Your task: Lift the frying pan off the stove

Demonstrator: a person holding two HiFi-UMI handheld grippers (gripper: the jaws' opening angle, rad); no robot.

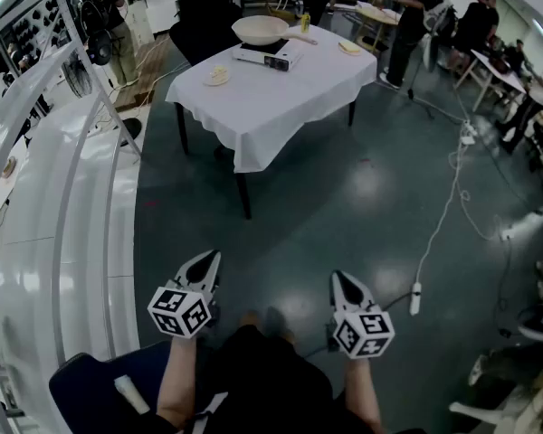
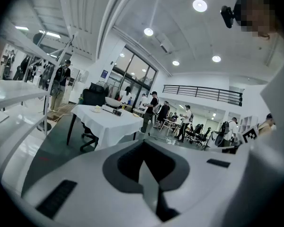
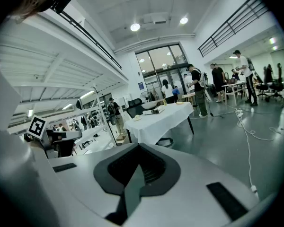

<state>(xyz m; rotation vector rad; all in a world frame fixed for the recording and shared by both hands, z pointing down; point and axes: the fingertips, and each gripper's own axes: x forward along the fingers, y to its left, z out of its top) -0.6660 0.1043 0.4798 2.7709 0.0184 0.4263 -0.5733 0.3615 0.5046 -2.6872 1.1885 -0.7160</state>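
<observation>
Left gripper (image 1: 206, 265) and right gripper (image 1: 342, 286), low in the middle of the head view, are both clenched on nothing, side by side above the floor (image 1: 344, 197). At top centre the pan (image 1: 261, 31) sits on the stove (image 1: 270, 58) on the white table (image 1: 262, 107), well apart from both grippers

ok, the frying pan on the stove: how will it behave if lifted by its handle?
The frying pan looks rigid, so it likely won't flex. Its wide bowl sits at one end of a long handle, so a handle grip will probably let it droop bowl-first.
</observation>
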